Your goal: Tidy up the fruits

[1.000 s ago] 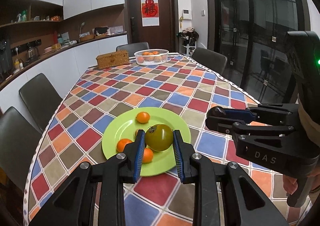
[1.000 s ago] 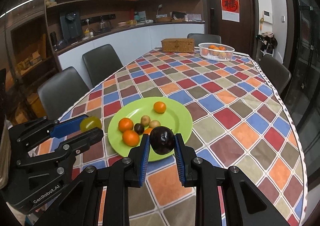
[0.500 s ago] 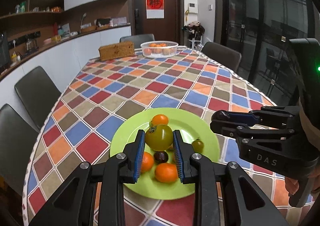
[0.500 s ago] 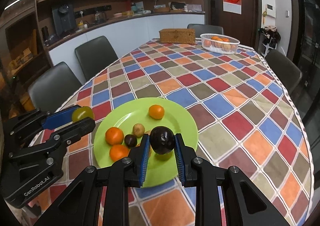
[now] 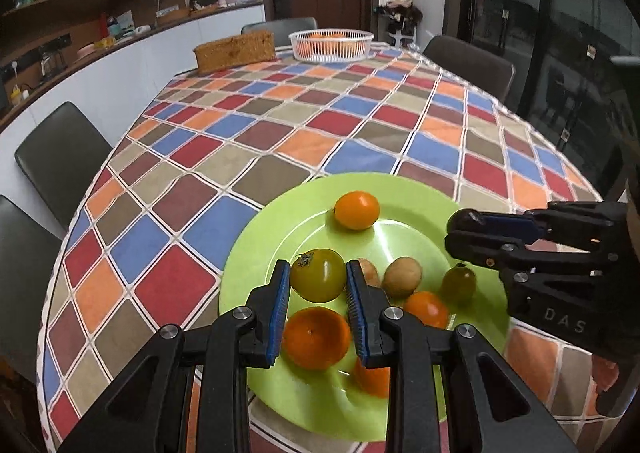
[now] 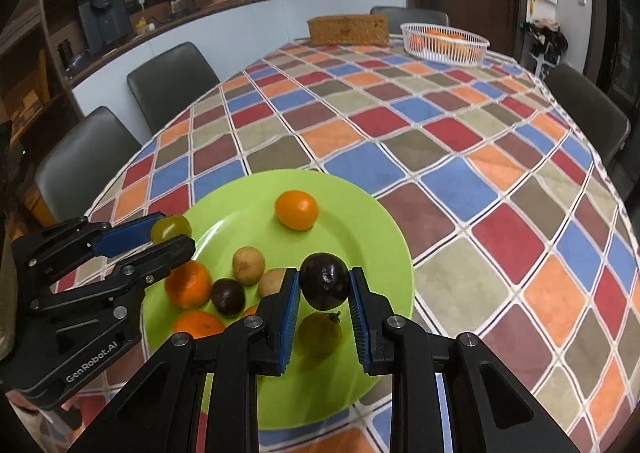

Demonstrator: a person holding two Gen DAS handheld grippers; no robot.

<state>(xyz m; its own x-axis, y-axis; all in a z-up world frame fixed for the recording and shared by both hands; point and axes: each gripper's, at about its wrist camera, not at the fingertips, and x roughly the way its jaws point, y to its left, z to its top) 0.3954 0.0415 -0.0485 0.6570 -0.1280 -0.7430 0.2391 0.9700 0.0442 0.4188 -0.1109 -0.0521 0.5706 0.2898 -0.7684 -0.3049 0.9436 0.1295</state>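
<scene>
Dim indoor light from overhead, warm and even. Soft glare on the green plate [image 5: 280, 237] and a pale sheen across the checked tablecloth [image 6: 400, 133]. Faint shadows under the fruit. Heavy fisheye bending and black vignette at the corners. Slight blur on far shelves; reflections in the dark glass doors [image 5: 560, 33].

Both grippers came down and forward over the plate [image 5: 280, 229]; the left gripper [image 5: 318, 293] brought its green tomato [image 5: 318, 280] lower; the right gripper [image 6: 324, 293] its dark fruit [image 6: 324, 281].
</scene>
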